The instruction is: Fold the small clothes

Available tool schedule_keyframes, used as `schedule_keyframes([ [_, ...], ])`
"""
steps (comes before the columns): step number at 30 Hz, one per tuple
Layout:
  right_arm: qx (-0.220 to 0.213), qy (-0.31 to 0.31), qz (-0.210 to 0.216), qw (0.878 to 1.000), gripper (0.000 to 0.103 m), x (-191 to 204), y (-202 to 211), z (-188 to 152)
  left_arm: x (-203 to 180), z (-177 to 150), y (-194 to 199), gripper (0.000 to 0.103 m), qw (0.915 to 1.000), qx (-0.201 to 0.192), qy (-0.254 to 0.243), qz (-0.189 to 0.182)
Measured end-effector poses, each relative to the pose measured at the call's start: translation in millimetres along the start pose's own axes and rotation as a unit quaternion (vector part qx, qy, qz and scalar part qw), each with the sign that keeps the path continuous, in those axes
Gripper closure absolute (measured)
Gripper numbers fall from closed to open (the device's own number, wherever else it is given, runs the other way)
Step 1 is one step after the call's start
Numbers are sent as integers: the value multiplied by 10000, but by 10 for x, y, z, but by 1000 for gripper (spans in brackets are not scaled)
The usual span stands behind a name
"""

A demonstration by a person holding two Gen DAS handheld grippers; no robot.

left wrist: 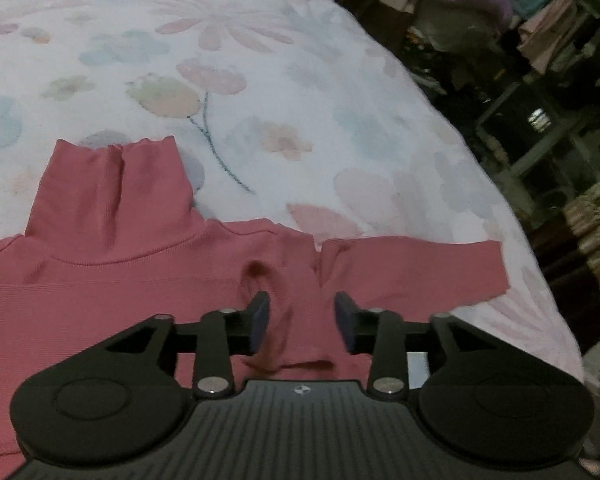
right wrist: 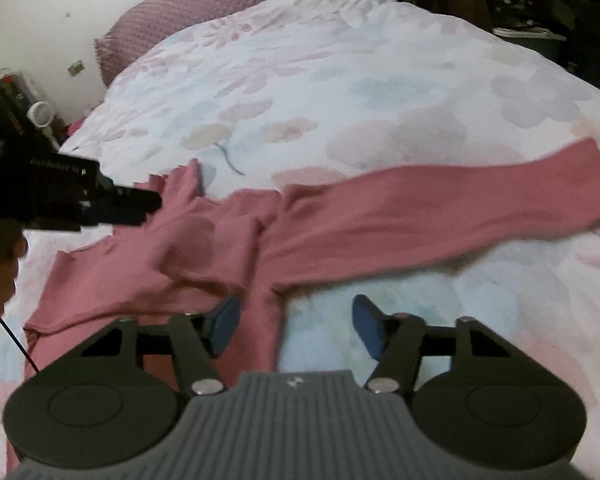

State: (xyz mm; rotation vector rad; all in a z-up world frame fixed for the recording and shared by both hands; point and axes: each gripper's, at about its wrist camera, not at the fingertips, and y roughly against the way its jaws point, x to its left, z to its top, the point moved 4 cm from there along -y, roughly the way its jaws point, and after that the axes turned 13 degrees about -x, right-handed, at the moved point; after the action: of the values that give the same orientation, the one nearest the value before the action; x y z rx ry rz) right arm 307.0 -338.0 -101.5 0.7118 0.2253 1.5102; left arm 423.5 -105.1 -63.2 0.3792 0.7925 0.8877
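Your pink top (right wrist: 228,240) lies spread near the bed's (right wrist: 340,80) front edge; both the left gripper (left wrist: 302,320) and right gripper (right wrist: 294,320) have jaws parted, gripping nothing; it looks soft and light, so pinch a sleeve cuff or hem.

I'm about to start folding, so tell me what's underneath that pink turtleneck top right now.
The pink turtleneck top lies spread on the floral duvet, which shows all around it. Whatever is directly beneath the fabric is covered, so nothing else can be confirmed there.
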Motion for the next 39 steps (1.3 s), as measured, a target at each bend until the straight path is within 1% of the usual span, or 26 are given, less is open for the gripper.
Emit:
schedule_keyframes([
  [1, 0, -21, 89, 10000, 46, 32, -52, 26, 43, 31, 63, 47, 10000, -66, 11, -23],
  [2, -6, -50, 155, 9999, 47, 55, -92, 48, 92, 47, 108, 47, 9999, -151, -26, 32],
  [3, -3, -96, 241, 9997, 48, 83, -150, 70, 186, 51, 208, 47, 9995, -243, -91, 163],
  [6, 105, -291, 339, 9989, 57, 146, -339, 93, 569, 42, 569, 47, 9957, -551, -310, 677],
  [8, 195, -416, 383, 9982, 58, 187, -470, 83, 908, -11, 816, 47, 9906, -697, -336, 1125],
  [9, 237, -440, 393, 9980, 61, 212, -524, 69, 1093, -38, 920, 47, 9881, -737, -246, 1325],
  [11, 346, -484, 393, 9975, 65, 258, -665, 42, 1488, -105, 1110, 47, 9831, -807, 147, 1637],
  [14, 417, -545, 291, 9972, 66, 278, -870, 28, 1984, -174, 1305, 47, 9730, -1068, 842, 1863],
  [15, 434, -529, 242, 9974, 66, 277, -928, 31, 2115, -204, 1327, 47, 9699, -1131, 1122, 1843],
  [17, 470, -581, 183, 9970, 66, 260, -1042, 41, 2268, -238, 1295, 47, 9679, -1155, 1529, 1624],
  [20, 524, -831, 111, 9951, 69, 205, -1187, 56, 2349, -290, 1156, 47, 9658, -1167, 1809, 1444],
  [21, 541, -918, 89, 9943, 71, 187, -1221, 59, 2374, -287, 1104, 47, 9645, -1199, 1883, 1413],
  [23, 557, -1043, 106, 9929, 74, 173, -1252, 62, 2491, -297, 1057, 47, 9577, -1340, 2146, 1369],
  [25, 573, -1014, 190, 9930, 85, 201, -1233, 59, 2593, -285, 1033, 47, 9484, -1491, 2481, 1297],
  [26, 587, -928, 258, 9936, 86, 237, -1228, 57, 2631, -273, 1033, 48, 9457, -1529, 2600, 1213],
  [27, 603, -859, 316, 9940, 86, 258, -1226, 51, 2649, -269, 1030, 49, 9447, -1527, 2669, 1137],
  [28, 645, -803, 339, 9941, 86, 279, -1234, 35, 2645, -272, 1023, 51, 9459, -1460, 2680, 1106],
  [29, 716, -740, 299, 9942, 88, 296, -1261, 10, 2615, -274, 1000, 53, 9490, -1365, 2615, 1116],
  [30, 766, -694, 248, 9943, 93, 304, -1276, -15, 2571, -287, 983, 56, 9539, -1254, 2461, 1177],
  [31, 769, -680, 254, 9944, 102, 317, -1287, -32, 2513, -297, 969, 70, 9592, -1161, 2214, 1319],
  [32, 729, -694, 299, 9945, 103, 332, -1285, -40, 2460, -300, 961, 92, 9636, -1098, 1942, 1473],
  [33, 696, -661, 288, 9950, 103, 352, -1274, -37, 2421, -302, 958, 98, 9661, -1062, 1763, 1560],
  [35, 568, -531, 233, 9967, 103, 397, -1220, -2, 2374, -263, 1048, 99, 9661, -1234, 1644, 1559],
  [38, 210, -407, 460, 9979, 103, 534, -1033, 158, 2321, -146, 1313, 99, 9583, -1734, 1543, 1667],
  [39, 107, -312, 504, 9982, 103, 579, -974, 207, 2290, -124, 1366, 99, 9564, -1812, 1470, 1755],
])
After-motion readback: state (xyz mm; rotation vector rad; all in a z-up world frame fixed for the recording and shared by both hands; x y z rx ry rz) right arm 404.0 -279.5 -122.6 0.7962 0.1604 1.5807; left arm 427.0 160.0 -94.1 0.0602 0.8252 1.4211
